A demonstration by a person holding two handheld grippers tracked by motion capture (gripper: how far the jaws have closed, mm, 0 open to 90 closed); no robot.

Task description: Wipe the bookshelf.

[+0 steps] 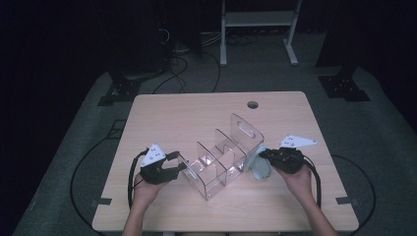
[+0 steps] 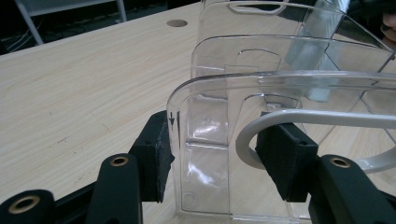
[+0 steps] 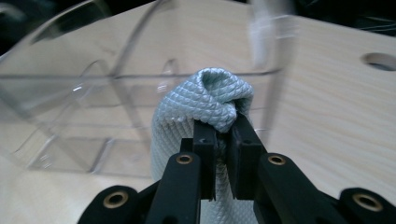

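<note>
A clear acrylic organizer (image 1: 222, 156) with several upright dividers stands slantwise on the wooden table (image 1: 187, 115). My left gripper (image 1: 180, 166) is at its near-left end. In the left gripper view the jaws (image 2: 219, 151) straddle the rounded corner of the organizer (image 2: 285, 56), one pad against the side wall, the other against the end panel. My right gripper (image 1: 262, 155) is at the organizer's right end, shut on a bunched pale blue-grey cloth (image 1: 259, 168). In the right gripper view the gripper (image 3: 227, 135) pinches the cloth (image 3: 215, 95), which sits against the organizer's wall (image 3: 70, 88).
A round cable hole (image 1: 253, 104) lies near the table's far edge. Bare tabletop lies behind and to the left of the organizer. On the floor beyond are a white metal stand (image 1: 258, 22), loose cables (image 1: 184, 69) and black stand bases (image 1: 344, 87).
</note>
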